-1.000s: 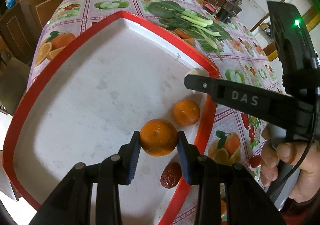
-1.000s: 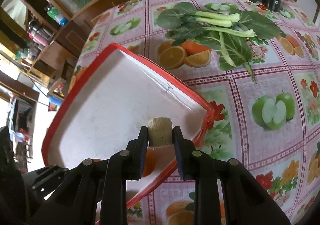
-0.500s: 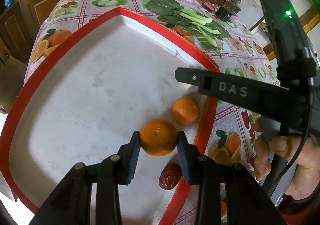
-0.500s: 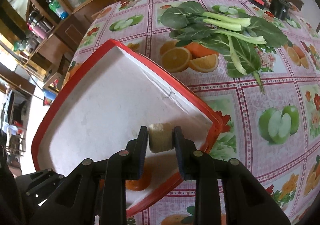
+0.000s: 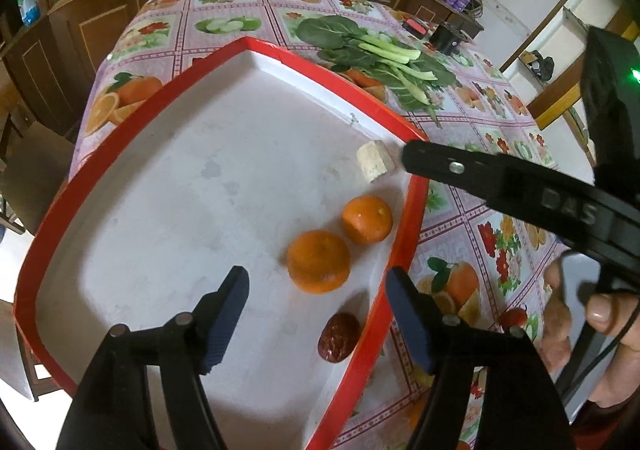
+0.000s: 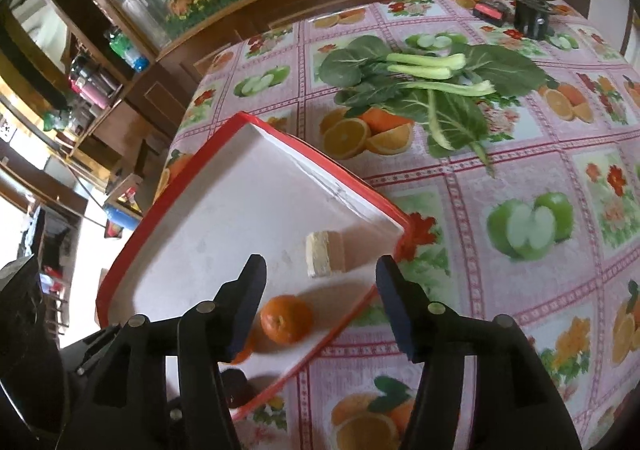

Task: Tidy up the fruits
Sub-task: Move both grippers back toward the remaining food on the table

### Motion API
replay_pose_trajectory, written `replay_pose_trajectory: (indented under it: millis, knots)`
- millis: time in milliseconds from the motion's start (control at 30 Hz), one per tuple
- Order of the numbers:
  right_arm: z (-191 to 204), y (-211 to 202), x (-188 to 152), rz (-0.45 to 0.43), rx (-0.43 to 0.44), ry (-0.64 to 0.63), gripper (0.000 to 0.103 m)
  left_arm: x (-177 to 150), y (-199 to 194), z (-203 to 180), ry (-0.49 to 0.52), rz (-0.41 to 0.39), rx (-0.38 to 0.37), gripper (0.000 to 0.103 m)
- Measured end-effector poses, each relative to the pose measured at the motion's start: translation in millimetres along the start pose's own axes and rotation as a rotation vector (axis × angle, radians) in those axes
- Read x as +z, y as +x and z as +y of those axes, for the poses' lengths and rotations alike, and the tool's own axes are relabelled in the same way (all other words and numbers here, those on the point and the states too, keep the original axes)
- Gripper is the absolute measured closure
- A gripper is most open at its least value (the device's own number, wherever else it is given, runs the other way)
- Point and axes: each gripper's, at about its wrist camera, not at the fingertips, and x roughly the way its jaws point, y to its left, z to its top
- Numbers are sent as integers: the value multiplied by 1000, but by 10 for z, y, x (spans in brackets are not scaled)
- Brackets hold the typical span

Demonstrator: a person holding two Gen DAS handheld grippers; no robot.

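A white tray with a red rim (image 5: 132, 137) (image 6: 180, 189) lies on the table. In it near the right rim are two oranges (image 5: 319, 267) (image 5: 367, 219), a red date (image 5: 338, 336) and a pale cut fruit chunk (image 5: 376, 161) (image 6: 325, 253). My left gripper (image 5: 318, 314) is open and empty just behind the nearer orange. My right gripper (image 6: 320, 300) is open and empty above the chunk; one orange (image 6: 286, 318) lies below it. The right gripper's finger (image 5: 480, 177) crosses the left wrist view.
Leafy greens with pale stalks (image 5: 380, 53) (image 6: 432, 89) lie on the fruit-print tablecloth (image 6: 520, 217) beyond the tray. A small red fruit (image 5: 513, 317) sits on the cloth right of the tray. A black object (image 6: 532, 15) and a red device (image 6: 490, 13) stand at the far edge.
Both grippers opened. The left let go of the orange, which now rests on the tray. The right let go of the pale chunk, which now lies in the tray's corner.
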Motion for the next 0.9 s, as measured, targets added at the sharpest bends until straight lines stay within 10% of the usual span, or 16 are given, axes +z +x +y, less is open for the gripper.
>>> replay_pose_trajectory:
  millis: [900]
  knots:
    - [-392, -995, -1198, -73, -13, 93, 20, -598, -488, -526, 179, -48, 108, 15]
